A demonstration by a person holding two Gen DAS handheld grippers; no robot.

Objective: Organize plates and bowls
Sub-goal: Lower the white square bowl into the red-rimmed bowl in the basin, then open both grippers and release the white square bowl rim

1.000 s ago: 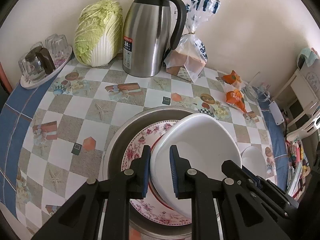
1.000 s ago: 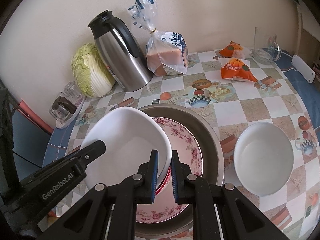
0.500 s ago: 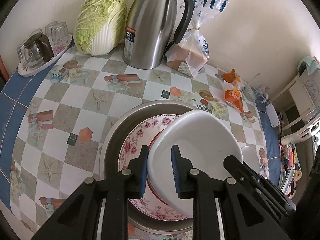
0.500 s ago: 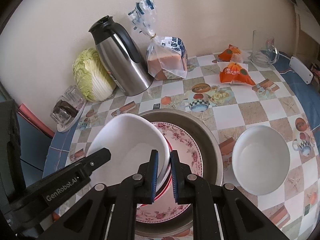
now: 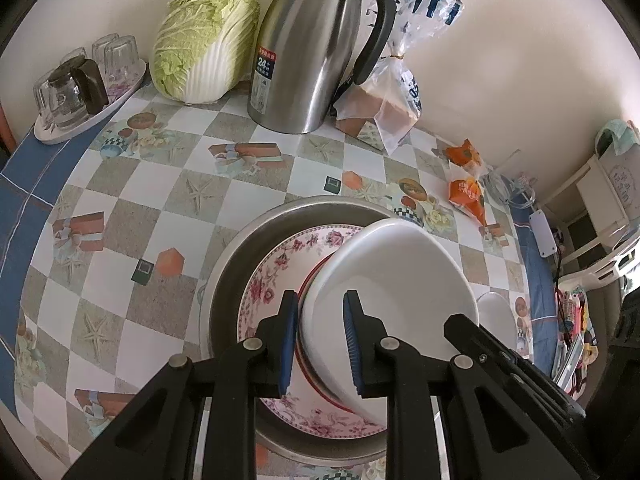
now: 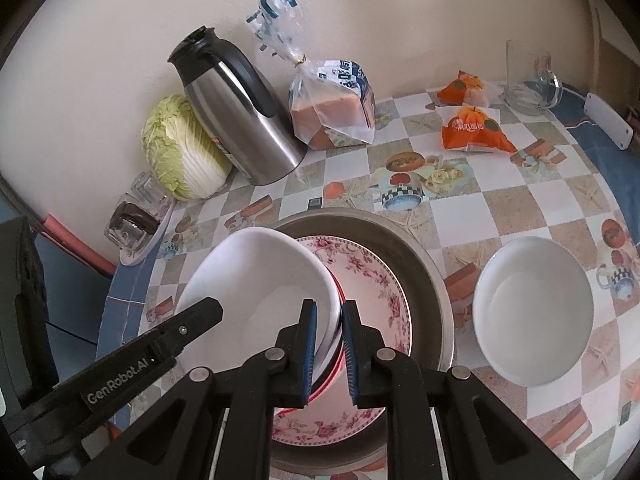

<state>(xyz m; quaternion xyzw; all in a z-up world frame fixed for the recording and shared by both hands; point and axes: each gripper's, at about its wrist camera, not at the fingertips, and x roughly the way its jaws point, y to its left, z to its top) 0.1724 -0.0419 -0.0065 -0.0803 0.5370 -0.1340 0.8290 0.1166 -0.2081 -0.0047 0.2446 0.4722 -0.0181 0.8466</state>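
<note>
A white bowl (image 5: 400,280) (image 6: 260,280) is held tilted over a pink-flowered plate (image 5: 276,276) (image 6: 372,280) that lies in a round metal basin (image 5: 236,256) (image 6: 424,256). A red-rimmed dish shows under the bowl. My left gripper (image 5: 320,336) grips the bowl's left rim. My right gripper (image 6: 328,344) grips its right rim. A second white bowl (image 6: 532,312) stands on the table right of the basin; only its edge shows in the left wrist view (image 5: 494,312).
Along the wall stand a steel thermos jug (image 5: 316,48) (image 6: 236,112), a cabbage (image 5: 204,36) (image 6: 180,148), a bread bag (image 5: 388,92) (image 6: 332,112) and a tray of glasses (image 5: 80,92) (image 6: 140,216). Orange snack packets (image 6: 476,128) and a glass mug (image 6: 528,76) lie far right.
Both grippers have lifted the white bowl slightly and drawn back; the view sits higher over the basin. The left jaws look a bit wider on the rim.
</note>
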